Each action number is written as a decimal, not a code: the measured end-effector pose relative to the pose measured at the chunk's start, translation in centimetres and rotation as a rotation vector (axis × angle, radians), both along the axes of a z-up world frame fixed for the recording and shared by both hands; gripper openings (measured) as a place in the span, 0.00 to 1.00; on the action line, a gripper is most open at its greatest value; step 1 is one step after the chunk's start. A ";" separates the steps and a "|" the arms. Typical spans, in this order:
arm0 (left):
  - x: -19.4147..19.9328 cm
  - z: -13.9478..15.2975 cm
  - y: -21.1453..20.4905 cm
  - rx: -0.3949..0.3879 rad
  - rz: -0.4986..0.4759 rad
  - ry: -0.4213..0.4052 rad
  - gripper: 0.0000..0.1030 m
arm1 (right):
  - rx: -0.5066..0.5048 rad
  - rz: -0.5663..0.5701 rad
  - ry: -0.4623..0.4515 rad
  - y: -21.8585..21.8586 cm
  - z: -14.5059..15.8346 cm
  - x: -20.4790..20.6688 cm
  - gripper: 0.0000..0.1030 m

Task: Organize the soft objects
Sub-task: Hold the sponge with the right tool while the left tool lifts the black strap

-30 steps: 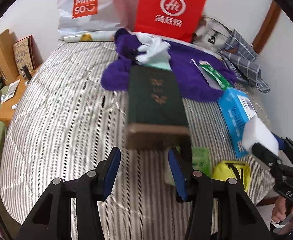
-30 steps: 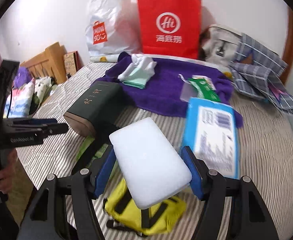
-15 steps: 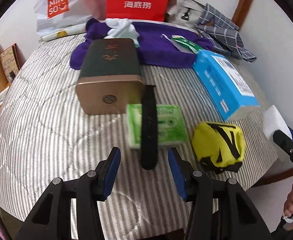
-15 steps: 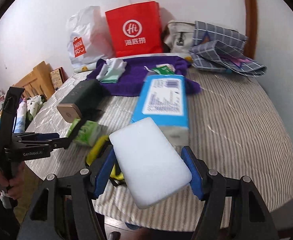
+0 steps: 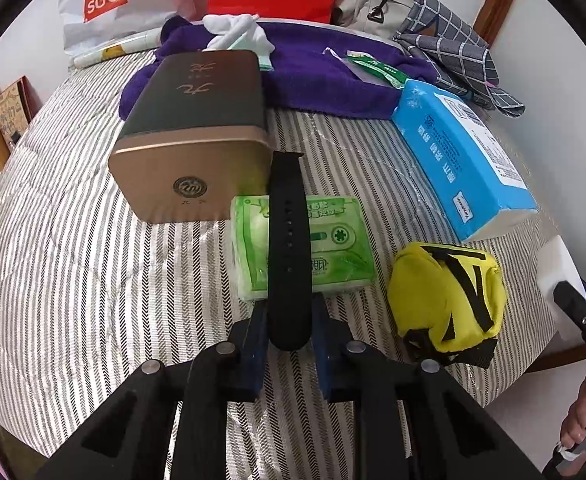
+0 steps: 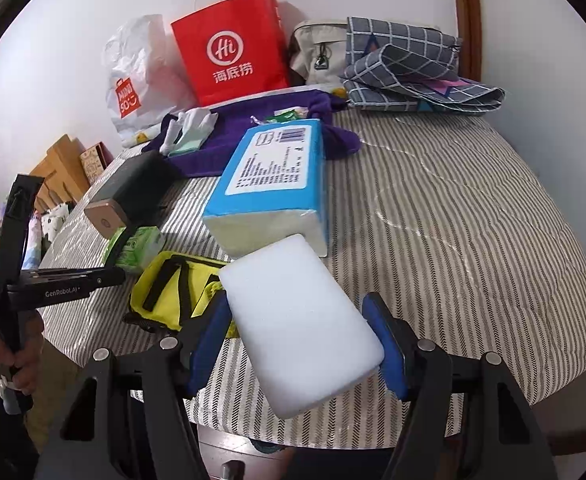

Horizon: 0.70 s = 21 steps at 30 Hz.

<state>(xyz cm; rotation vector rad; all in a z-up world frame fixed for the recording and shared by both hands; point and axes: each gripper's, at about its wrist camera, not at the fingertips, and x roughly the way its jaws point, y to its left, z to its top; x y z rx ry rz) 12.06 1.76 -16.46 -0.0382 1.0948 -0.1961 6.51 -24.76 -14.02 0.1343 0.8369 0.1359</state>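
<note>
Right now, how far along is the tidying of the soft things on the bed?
Early stage; nothing looks sorted yet. In hand: the left gripper is shut on the black rubber strap, and the right gripper clamps the white foam block. Left on the striped quilt: yellow fabric pouch, green tissue pack, blue tissue pack, purple towel.

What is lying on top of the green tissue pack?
A black strap crosses the green tissue pack lengthwise, its near end between the left gripper's closed jaws. The printing under the strap is covered, and whatever lies beneath the pack cannot be seen.
</note>
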 end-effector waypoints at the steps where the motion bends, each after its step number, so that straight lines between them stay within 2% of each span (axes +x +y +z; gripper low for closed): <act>1: -0.1 0.2 -0.1 -0.001 -0.004 -0.006 0.19 | 0.001 -0.002 0.002 -0.1 0.0 0.0 0.64; 13: -2.7 4.8 0.9 -0.023 -0.021 -0.117 0.18 | -0.001 0.000 0.000 0.3 0.2 -0.2 0.64; 21: -5.7 5.7 3.6 -0.019 0.027 -0.155 0.18 | -0.005 -0.026 0.002 -0.5 0.0 -0.7 0.64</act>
